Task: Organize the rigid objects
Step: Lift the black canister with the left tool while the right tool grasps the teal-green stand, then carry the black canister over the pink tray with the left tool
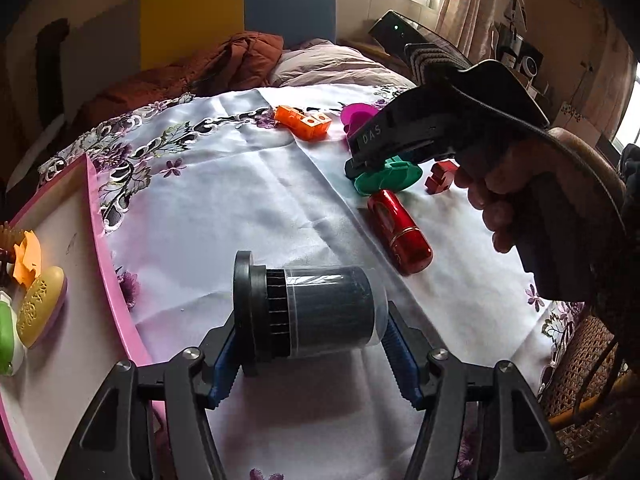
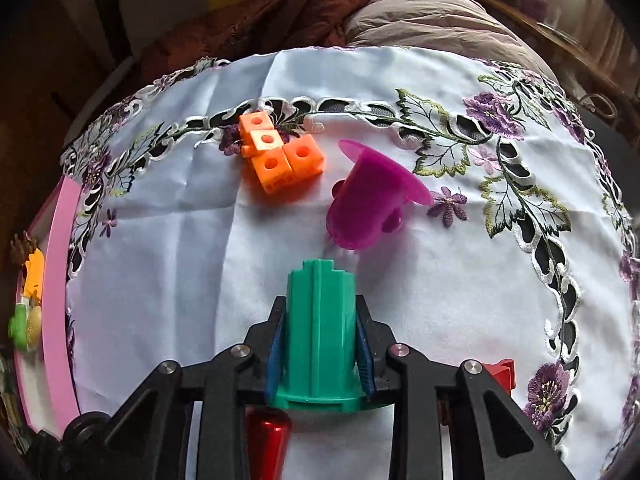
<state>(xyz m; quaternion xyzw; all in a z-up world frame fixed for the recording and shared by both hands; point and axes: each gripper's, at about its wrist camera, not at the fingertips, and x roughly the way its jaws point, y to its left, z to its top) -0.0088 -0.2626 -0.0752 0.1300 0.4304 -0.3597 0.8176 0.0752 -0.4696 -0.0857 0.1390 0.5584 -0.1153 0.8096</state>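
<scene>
My left gripper [image 1: 312, 340] is shut on a black ribbed cylinder [image 1: 320, 312] wrapped in clear film, its blue pads [image 1: 394, 340] pressing both ends, and the cylinder hangs just above the cloth. In the right wrist view my right gripper [image 2: 320, 344] is shut on a green flanged tube [image 2: 320, 320], which lies on the white embroidered tablecloth [image 2: 160, 260]. The left wrist view shows that right gripper [image 1: 354, 164], held by a hand [image 1: 500, 200], over the green tube [image 1: 384, 176]. A glossy red cylinder [image 1: 400, 232] lies just nearer than the green tube.
A magenta flanged tube [image 2: 368, 200] and joined orange cubes [image 2: 276, 156] lie further back. A red block [image 1: 440, 176] sits right of the green tube. A pink-rimmed tray [image 1: 100, 240] at the left holds small items. A wicker chair [image 1: 580, 360] stands at the right edge, and bedding lies behind.
</scene>
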